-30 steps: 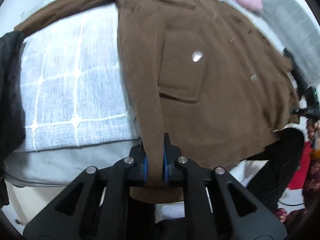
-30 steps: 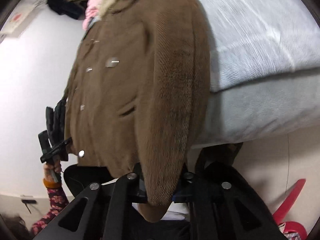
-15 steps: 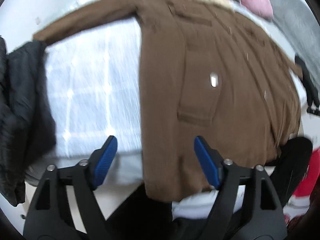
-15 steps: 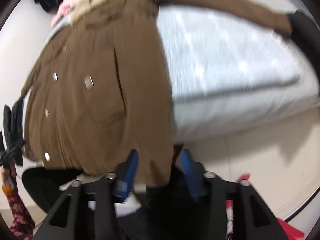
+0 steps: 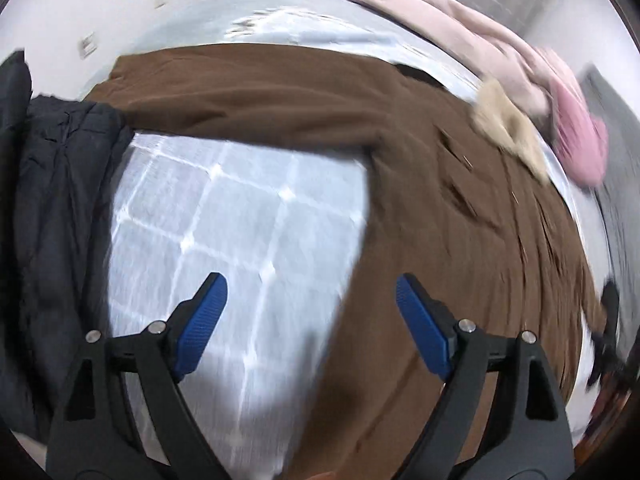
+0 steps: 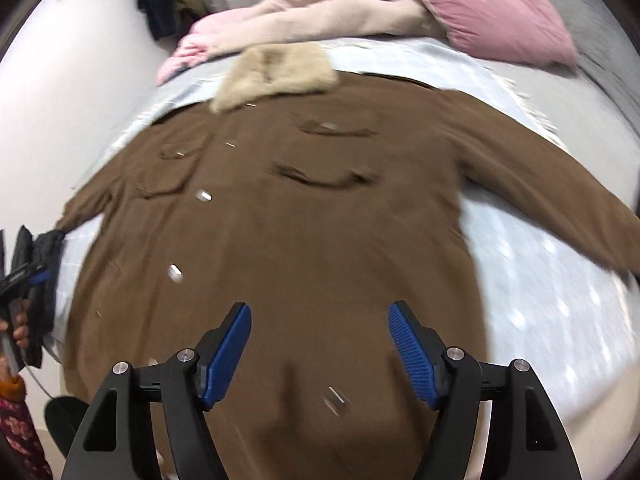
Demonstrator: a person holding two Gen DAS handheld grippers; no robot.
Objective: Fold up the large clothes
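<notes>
Brown coat laid out flat on the bed, both tongs now released.

Brown coat lies front-up on the pale checked bed cover, let go since a second ago, when each set of tongs was clenched on its hem — so the spreading looks finished and the folding proper not yet begun. Left tongs hang spread wide over the cover beside the coat's edge; right tongs hang spread wide above its lower front, holding nothing. Its long axis runs from the hem near the cameras away to the fur collar, which points toward the pink garments at the far side; one sleeve stretches out sideways toward a black jacket.
</notes>
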